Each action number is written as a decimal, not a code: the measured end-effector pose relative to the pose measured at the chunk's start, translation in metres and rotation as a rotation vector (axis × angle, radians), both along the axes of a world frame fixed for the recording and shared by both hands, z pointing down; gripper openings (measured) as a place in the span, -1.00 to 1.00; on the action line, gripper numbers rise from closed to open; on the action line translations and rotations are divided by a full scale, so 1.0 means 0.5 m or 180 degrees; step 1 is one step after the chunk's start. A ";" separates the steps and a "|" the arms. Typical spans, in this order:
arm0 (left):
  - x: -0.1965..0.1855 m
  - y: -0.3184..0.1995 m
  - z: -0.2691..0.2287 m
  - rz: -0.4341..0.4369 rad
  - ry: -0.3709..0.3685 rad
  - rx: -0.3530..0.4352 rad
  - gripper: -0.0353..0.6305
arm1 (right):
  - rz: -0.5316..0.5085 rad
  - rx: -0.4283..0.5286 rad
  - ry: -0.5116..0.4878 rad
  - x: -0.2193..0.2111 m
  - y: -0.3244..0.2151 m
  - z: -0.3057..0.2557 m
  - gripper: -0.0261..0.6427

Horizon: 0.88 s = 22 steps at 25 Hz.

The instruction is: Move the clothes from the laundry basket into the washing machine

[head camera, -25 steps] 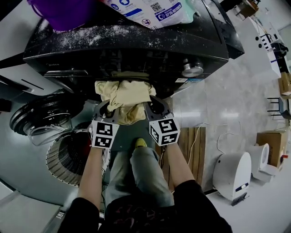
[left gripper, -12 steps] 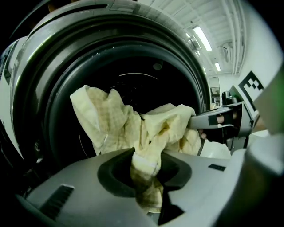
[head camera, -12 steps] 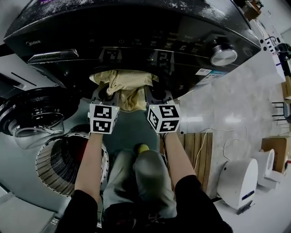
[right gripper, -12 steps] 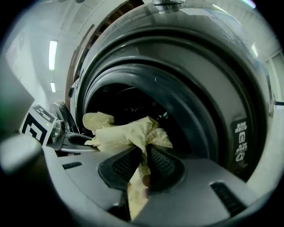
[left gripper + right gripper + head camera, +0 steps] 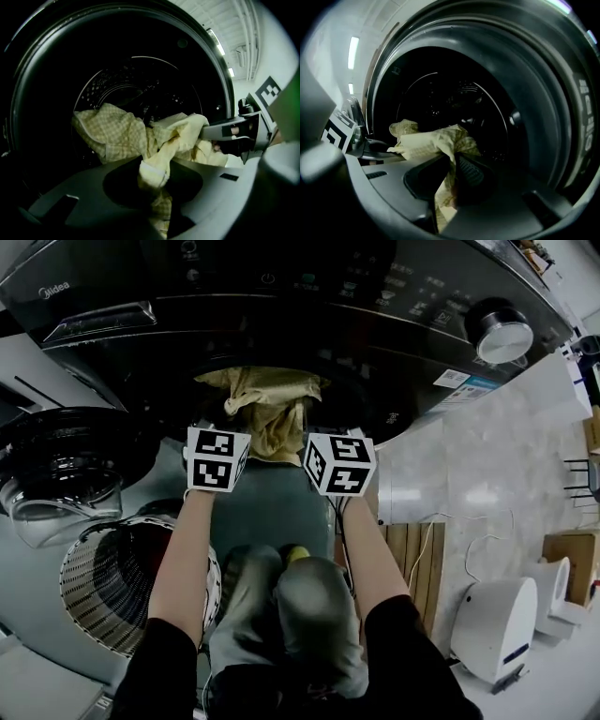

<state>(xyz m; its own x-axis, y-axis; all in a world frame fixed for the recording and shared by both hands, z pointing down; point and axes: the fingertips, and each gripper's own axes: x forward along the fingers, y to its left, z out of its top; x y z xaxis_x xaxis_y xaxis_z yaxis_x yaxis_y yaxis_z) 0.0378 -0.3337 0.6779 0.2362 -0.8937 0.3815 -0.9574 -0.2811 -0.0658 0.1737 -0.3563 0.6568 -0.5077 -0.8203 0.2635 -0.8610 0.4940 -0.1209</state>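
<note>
A pale yellow checked garment (image 5: 267,399) hangs bunched between my two grippers at the mouth of the dark washing machine (image 5: 309,296). My left gripper (image 5: 228,430) is shut on one end of it, and my right gripper (image 5: 312,432) is shut on the other. In the left gripper view the cloth (image 5: 119,133) spreads into the drum (image 5: 140,77), and a fold is pinched in the left gripper (image 5: 152,171). In the right gripper view the right gripper (image 5: 452,171) pinches the cloth (image 5: 426,143) inside the door ring. The white ribbed laundry basket (image 5: 98,601) stands at the lower left.
The washer's round glass door (image 5: 56,474) stands swung open at the left, above the basket. A silver knob (image 5: 504,334) sits on the control panel. Wooden slats (image 5: 422,554) and a white appliance (image 5: 497,624) stand on the floor to the right. The person's knees (image 5: 300,587) are below the grippers.
Both grippers have carried the yellow garment forward and down, from in front of the washer into its door opening. The head view has dropped closer to the machine's front.
</note>
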 end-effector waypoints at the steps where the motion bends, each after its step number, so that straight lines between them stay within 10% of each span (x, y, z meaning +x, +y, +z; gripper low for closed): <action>1: -0.002 -0.010 0.001 -0.0010 -0.0001 0.0009 -0.56 | 0.0011 0.0008 -0.0007 -0.001 -0.009 0.003 -0.75; 22: -0.032 -0.118 0.056 -0.0209 0.0351 -0.0262 -0.52 | 0.0295 -0.0374 -0.0123 -0.034 -0.118 0.077 -0.72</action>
